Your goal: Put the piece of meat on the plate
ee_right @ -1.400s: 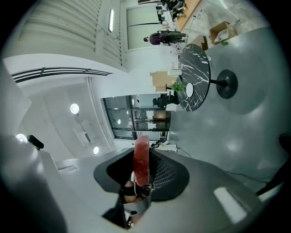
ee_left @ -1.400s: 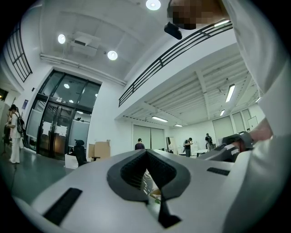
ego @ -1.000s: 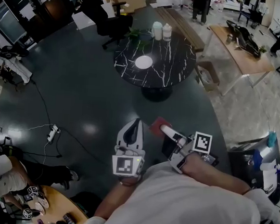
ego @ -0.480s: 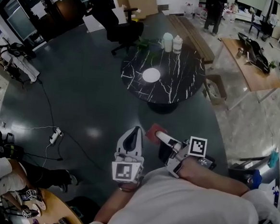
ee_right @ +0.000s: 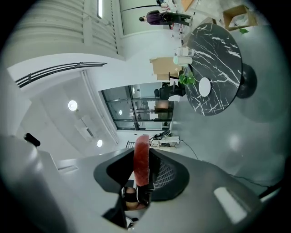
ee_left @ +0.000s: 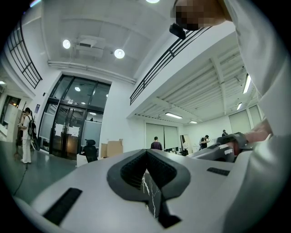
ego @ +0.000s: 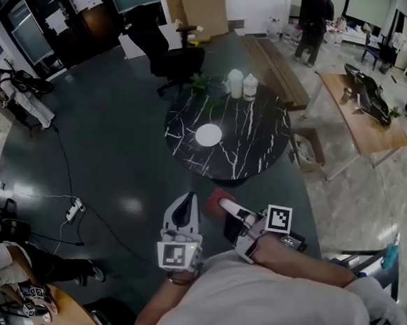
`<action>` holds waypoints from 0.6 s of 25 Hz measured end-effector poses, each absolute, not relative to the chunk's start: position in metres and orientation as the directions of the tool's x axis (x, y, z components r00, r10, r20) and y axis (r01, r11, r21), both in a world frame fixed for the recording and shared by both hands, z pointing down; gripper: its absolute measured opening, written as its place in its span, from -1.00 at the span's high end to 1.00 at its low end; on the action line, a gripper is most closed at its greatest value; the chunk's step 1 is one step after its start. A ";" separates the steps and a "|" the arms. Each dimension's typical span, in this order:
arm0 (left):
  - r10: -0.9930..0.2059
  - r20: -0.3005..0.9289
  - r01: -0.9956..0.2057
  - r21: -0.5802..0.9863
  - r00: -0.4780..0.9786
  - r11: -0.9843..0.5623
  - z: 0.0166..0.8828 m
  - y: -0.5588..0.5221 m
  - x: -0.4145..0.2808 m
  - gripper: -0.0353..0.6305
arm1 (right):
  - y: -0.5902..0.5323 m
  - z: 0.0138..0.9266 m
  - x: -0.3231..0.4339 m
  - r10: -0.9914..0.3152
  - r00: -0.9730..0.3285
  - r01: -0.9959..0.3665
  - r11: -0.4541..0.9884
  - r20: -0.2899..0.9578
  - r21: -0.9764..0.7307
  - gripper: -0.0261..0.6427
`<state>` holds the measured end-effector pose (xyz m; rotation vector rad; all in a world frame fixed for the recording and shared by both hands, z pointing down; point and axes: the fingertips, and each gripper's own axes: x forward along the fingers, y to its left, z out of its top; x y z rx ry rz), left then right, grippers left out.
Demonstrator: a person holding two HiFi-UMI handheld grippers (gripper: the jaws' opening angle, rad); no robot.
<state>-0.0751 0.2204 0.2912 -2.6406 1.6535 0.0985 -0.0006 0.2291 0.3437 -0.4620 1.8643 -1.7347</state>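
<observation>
The piece of meat (ego: 215,197), a red slab, is clamped edge-on in my right gripper (ego: 223,204), out in front of my body above the dark floor. In the right gripper view the meat (ee_right: 141,157) stands upright between the pads of the right gripper (ee_right: 142,164). The white plate (ego: 208,134) lies bare on the round black marble table (ego: 250,151) ahead; the right gripper view shows the plate (ee_right: 205,86) far off. My left gripper (ego: 189,198) is held beside the right one, shut and holding nothing. In its own view the left gripper (ee_left: 146,157) has its pads together.
Two pale jugs (ego: 242,84) and a small plant (ego: 201,85) stand at the table's far edge. A black office chair (ego: 167,47) is behind it, with a cardboard box (ego: 308,149) and a wooden table (ego: 362,108) to the right. Cables and a power strip (ego: 72,210) lie on the floor to the left.
Both grippers have been carried forward with the meat still held; the marble table and plate now lie closer in the head view.
</observation>
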 end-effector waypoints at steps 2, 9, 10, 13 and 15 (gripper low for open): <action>-0.900 -0.069 -0.902 0.007 0.430 -0.431 0.288 0.206 -0.059 0.87 | 0.215 0.340 0.015 -0.579 -0.799 0.110 0.120 -0.160 -0.987 0.64; -0.906 -0.078 -0.908 0.030 0.416 -0.419 0.290 0.164 -0.008 0.87 | 0.172 0.342 0.069 -0.572 -0.805 0.111 0.119 -0.160 -0.987 0.65; -0.906 -0.076 -0.907 0.030 0.417 -0.420 0.292 0.161 -0.002 0.88 | 0.169 0.344 0.074 -0.571 -0.806 0.112 0.112 -0.157 -0.987 0.64; -0.905 -0.067 -0.906 0.031 0.419 -0.422 0.297 0.153 0.012 0.87 | 0.162 0.352 0.088 -0.571 -0.807 0.119 0.095 -0.152 -0.988 0.64; -0.909 -0.061 -0.909 0.038 0.412 -0.415 0.300 0.148 0.015 0.87 | 0.158 0.354 0.093 -0.572 -0.806 0.127 0.084 -0.152 -0.988 0.64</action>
